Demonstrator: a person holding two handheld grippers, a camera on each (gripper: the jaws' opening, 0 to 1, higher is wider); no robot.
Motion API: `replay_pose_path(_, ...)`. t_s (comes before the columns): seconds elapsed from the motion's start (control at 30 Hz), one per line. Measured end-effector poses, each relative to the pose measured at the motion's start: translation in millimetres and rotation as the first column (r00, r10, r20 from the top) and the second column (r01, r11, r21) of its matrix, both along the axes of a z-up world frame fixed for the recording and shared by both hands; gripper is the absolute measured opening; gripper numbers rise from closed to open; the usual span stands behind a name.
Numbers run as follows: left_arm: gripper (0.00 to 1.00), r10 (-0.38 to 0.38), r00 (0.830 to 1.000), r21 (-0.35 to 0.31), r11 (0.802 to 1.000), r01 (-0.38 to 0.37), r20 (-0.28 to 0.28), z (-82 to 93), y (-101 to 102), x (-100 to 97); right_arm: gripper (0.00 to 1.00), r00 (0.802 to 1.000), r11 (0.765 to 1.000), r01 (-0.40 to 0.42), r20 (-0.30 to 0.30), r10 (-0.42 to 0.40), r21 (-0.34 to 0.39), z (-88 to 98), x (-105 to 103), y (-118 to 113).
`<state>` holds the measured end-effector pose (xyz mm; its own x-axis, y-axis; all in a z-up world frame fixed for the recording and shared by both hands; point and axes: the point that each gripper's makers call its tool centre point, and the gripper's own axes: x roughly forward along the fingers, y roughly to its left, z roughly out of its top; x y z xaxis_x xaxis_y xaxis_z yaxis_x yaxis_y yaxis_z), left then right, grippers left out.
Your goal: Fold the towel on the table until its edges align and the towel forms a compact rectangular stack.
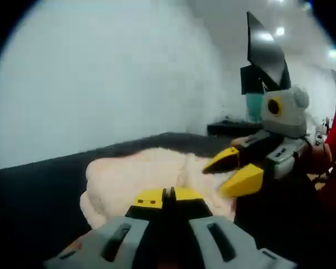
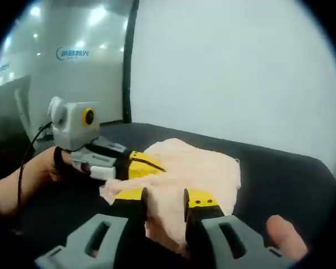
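Note:
A pale peach towel (image 1: 151,174) lies bunched in a rough heap on the black table (image 1: 39,196). In the left gripper view my left gripper (image 1: 168,194) sits low at the towel's near edge, its yellow tips pressed together with no cloth showing between them. My right gripper (image 1: 233,170) comes in from the right, jaws apart over the towel's right side. In the right gripper view the towel (image 2: 201,168) spreads ahead, and my right gripper (image 2: 166,197) stands open with cloth showing in the gap. My left gripper (image 2: 148,163) rests shut against the towel's left edge.
A white wall (image 2: 229,67) rises behind the table (image 2: 280,174). A person's hand (image 2: 22,179) holds the left gripper, and a fingertip (image 2: 285,235) shows at the lower right. A dark panel (image 1: 263,56) stands beyond the table.

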<state>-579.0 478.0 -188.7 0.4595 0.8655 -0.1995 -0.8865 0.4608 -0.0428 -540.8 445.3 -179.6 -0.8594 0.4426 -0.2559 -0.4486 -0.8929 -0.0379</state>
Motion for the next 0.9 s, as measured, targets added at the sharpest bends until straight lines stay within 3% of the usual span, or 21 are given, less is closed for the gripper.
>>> replay_pose_path(0.03,0.05,0.024,0.997,-0.010,1.000,-0.024,0.071,5.7,1.8,-3.9,0.25,0.999,1.000,-0.001,0.042,0.001,0.018,-8.8,3.8,-2.1)
replay_pose_path(0.07,0.04,0.056,0.996,-0.023,0.998,-0.055,0.074,1.9,6.2,-22.1,0.25,0.996,0.999,-0.013,0.092,0.009,0.038,-17.0,7.7,-4.1)
replay_pose_path(0.1,0.04,0.063,0.996,-0.022,0.998,-0.062,0.058,-1.5,7.4,-28.5,0.24,0.996,0.997,-0.028,0.091,0.021,0.077,-14.7,10.2,-7.6)
replay_pose_path(0.13,0.04,0.067,0.996,-0.019,0.998,-0.066,0.053,-1.0,5.0,-13.1,0.24,0.997,0.998,-0.022,0.080,0.017,0.065,-13.2,11.7,-10.1)
replay_pose_path(0.2,0.04,0.073,0.995,-0.016,0.997,-0.072,0.062,0.8,6.9,-15.5,0.24,0.999,1.000,-0.018,0.049,0.017,0.014,-5.5,14.1,-11.8)
replay_pose_path(0.27,0.05,0.070,0.996,0.019,0.997,-0.071,0.058,6.5,7.5,-22.3,0.23,0.998,1.000,-0.017,-0.064,0.017,0.005,22.3,10.2,-9.0)
replay_pose_path(0.33,0.07,0.080,0.992,0.037,0.996,-0.084,0.094,15.2,5.1,-29.4,0.23,0.993,0.999,0.017,-0.119,-0.013,0.033,44.4,9.5,0.5)
replay_pose_path(0.4,0.07,0.087,0.990,0.057,0.994,-0.094,0.107,21.5,3.9,-37.1,0.23,0.997,0.996,0.042,-0.061,-0.038,0.079,41.3,2.0,12.4)
replay_pose_path(0.43,0.08,0.087,0.991,0.058,0.994,-0.094,0.105,21.8,4.6,-38.9,0.24,0.999,0.996,0.046,-0.032,-0.044,0.075,30.9,-5.9,15.8)
replay_pose_path(0.5,0.09,0.085,0.996,0.015,0.996,-0.086,0.025,7.6,3.8,-36.7,0.29,0.999,0.999,0.023,0.030,-0.025,0.046,2.7,-18.0,16.3)
replay_pose_path(0.53,0.09,0.117,0.986,-0.010,0.993,-0.119,-0.116,-8.4,7.0,-41.6,0.32,0.998,0.999,0.002,0.059,-0.004,0.037,-12.3,-23.6,14.1)
replay_pose_path(0.57,0.09,0.122,0.981,0.016,0.993,-0.121,-0.150,-9.4,10.2,-41.2,0.31,0.999,0.999,-0.003,0.053,0.001,0.051,-18.4,-25.4,11.7)
replay_pose_path(0.6,0.09,0.128,0.989,0.002,0.992,-0.129,-0.073,-7.0,13.6,-37.9,0.29,0.999,0.991,-0.018,0.037,0.013,0.134,-12.1,-25.1,9.6)
replay_pose_path(0.67,0.09,0.174,0.984,-0.023,0.985,-0.174,0.026,-5.3,19.6,-47.4,0.23,0.995,0.980,-0.067,0.078,0.054,0.186,-14.5,-26.0,-1.3)
replay_pose_path(0.77,0.06,0.187,0.982,-0.016,0.982,-0.187,0.011,-6.0,22.7,-53.1,0.19,0.988,0.959,-0.117,0.129,0.086,0.258,-14.7,-24.5,-12.9)
replay_pose_path(0.83,0.05,0.184,0.983,-0.005,0.983,-0.184,-0.005,-3.4,18.4,-51.5,0.22,0.987,0.975,-0.124,0.124,0.102,0.187,-12.2,-19.2,-13.6)
replay_pose_path(0.9,0.09,0.185,0.981,0.040,0.981,-0.188,0.060,12.3,13.1,-55.4,0.31,0.995,0.994,-0.097,0.031,0.096,0.042,0.2,-12.7,-7.7)
